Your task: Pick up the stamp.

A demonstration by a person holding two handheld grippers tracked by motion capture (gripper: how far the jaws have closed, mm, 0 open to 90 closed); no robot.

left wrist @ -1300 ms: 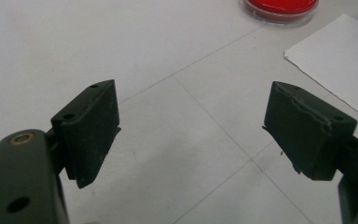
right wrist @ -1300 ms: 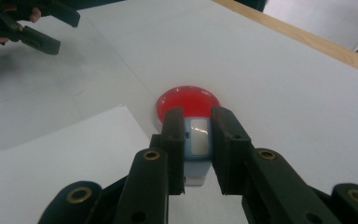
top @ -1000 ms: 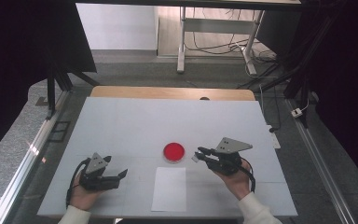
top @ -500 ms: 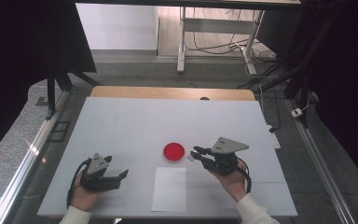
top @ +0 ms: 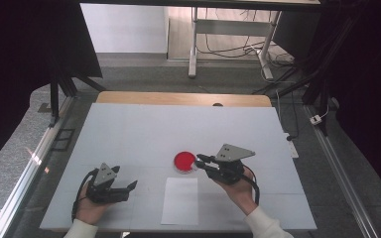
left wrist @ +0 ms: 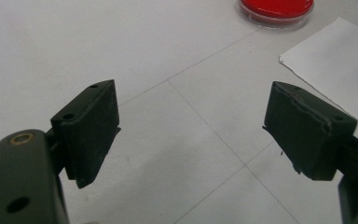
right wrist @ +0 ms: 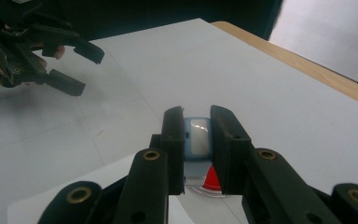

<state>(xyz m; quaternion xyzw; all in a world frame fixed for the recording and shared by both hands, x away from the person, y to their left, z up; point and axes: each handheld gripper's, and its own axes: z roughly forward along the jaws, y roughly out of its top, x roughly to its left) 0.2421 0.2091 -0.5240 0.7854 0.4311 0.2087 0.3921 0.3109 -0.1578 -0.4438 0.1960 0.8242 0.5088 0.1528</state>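
right tongs [right wrist: 196,140] clamped on blue object [right wrist: 196,136] above red dish [top: 184,161]

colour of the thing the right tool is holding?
Light blue with a pale window, clamped in the right tool: small blue object. Clearest in the right gripper view.

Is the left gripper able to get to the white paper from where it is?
Probably yes. The left gripper is open, and the white paper lies flat just beside it, with bare table in between. The right gripper is over by the red dish.
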